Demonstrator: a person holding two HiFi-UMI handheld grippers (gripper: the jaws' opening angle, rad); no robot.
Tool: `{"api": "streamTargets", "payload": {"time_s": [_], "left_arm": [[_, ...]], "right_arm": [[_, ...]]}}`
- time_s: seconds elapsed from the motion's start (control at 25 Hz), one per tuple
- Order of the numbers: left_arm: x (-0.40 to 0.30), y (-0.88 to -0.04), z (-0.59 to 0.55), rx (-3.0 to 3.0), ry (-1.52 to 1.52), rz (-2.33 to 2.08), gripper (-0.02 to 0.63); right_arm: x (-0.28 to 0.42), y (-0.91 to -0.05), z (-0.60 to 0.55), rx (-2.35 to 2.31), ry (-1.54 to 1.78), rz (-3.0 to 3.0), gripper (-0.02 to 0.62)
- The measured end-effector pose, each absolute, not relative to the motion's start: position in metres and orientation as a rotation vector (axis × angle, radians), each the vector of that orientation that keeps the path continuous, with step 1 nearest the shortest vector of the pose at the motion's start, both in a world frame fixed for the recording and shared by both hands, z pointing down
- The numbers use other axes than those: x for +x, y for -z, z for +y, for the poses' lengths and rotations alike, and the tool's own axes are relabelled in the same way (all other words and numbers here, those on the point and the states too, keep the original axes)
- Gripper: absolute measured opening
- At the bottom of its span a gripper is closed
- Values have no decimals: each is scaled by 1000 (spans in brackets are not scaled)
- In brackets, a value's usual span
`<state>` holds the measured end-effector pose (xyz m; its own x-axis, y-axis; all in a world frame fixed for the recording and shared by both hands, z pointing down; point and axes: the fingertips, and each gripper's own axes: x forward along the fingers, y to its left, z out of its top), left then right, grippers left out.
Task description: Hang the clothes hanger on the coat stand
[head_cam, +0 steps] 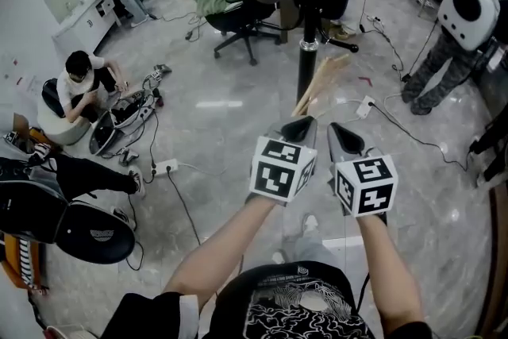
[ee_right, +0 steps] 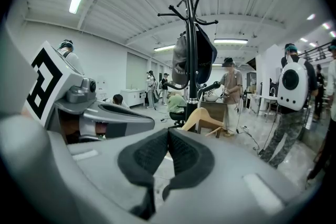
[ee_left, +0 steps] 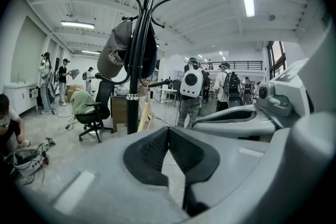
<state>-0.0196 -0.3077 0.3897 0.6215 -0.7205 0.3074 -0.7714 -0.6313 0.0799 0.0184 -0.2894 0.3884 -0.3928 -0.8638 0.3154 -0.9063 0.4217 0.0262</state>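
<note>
A wooden clothes hanger leans on the floor against the foot of the black coat stand. In the right gripper view the hanger shows beyond the jaws, by the stand's pole. The left gripper view catches only a pale edge of the hanger beside the pole. A cap and dark bags hang on the stand's upper hooks. My left gripper and right gripper are held side by side, short of the hanger. Both are shut with nothing between the pads.
An office chair with a green garment stands left of the stand. A person sits on the floor at the left among cables and a power strip. Someone wearing a white backpack stands at the right. Black bags lie near left.
</note>
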Motion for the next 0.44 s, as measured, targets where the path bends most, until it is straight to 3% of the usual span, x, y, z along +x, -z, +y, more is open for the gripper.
{"api": "streamTargets", "payload": {"time_s": [0.44], "left_arm": [[-21, -385, -303, 2642, -375, -1222, 6]], "right_arm": [[14, -382, -286, 1527, -207, -2398, 0]]}}
